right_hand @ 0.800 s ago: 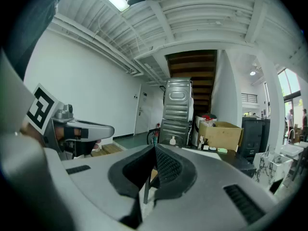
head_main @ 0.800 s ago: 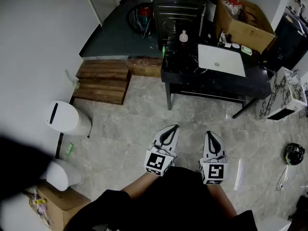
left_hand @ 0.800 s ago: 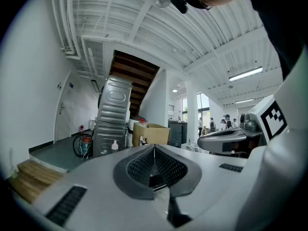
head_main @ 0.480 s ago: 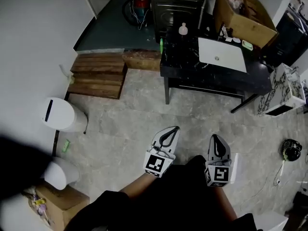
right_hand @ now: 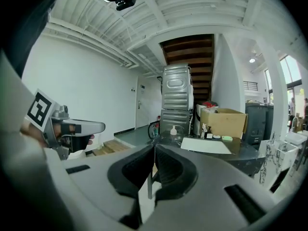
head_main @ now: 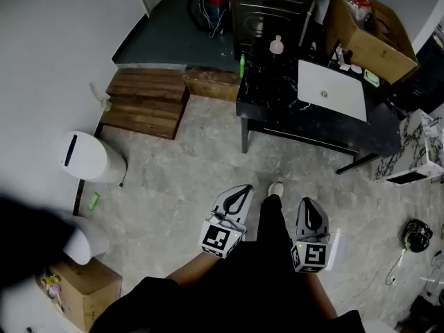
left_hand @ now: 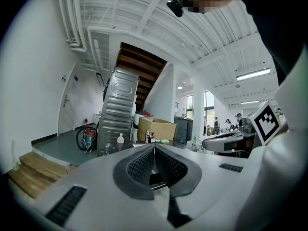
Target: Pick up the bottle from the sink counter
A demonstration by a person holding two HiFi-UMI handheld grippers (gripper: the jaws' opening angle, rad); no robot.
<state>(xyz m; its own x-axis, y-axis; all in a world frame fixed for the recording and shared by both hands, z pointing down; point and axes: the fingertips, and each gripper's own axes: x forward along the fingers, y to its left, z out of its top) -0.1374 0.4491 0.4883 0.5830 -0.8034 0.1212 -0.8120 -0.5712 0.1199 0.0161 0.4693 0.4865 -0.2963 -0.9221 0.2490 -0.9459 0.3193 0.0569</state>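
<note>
A pale pink pump bottle [head_main: 277,45] stands at the back left of the black marble sink counter [head_main: 277,103], left of the white basin [head_main: 331,89]. It also shows far off in the left gripper view as the bottle [left_hand: 120,140] and in the right gripper view as the bottle [right_hand: 173,130]. My left gripper [head_main: 243,191] and right gripper [head_main: 308,205] hang side by side over the tiled floor, well short of the counter. Both are shut with nothing between their jaws, as the left gripper [left_hand: 154,148] and right gripper [right_hand: 154,147] show in their own views.
An open cardboard box [head_main: 371,33] sits at the counter's back right, with small toiletries [head_main: 347,64] beside it. A metal cabinet [head_main: 267,9] stands behind the counter. Wooden steps [head_main: 146,103] lie to the left, a white bin [head_main: 87,159] by the wall, a cable [head_main: 415,234] at right.
The view has shifted closer to the counter. Both grippers stay shut and low, and a foot now shows between them.
</note>
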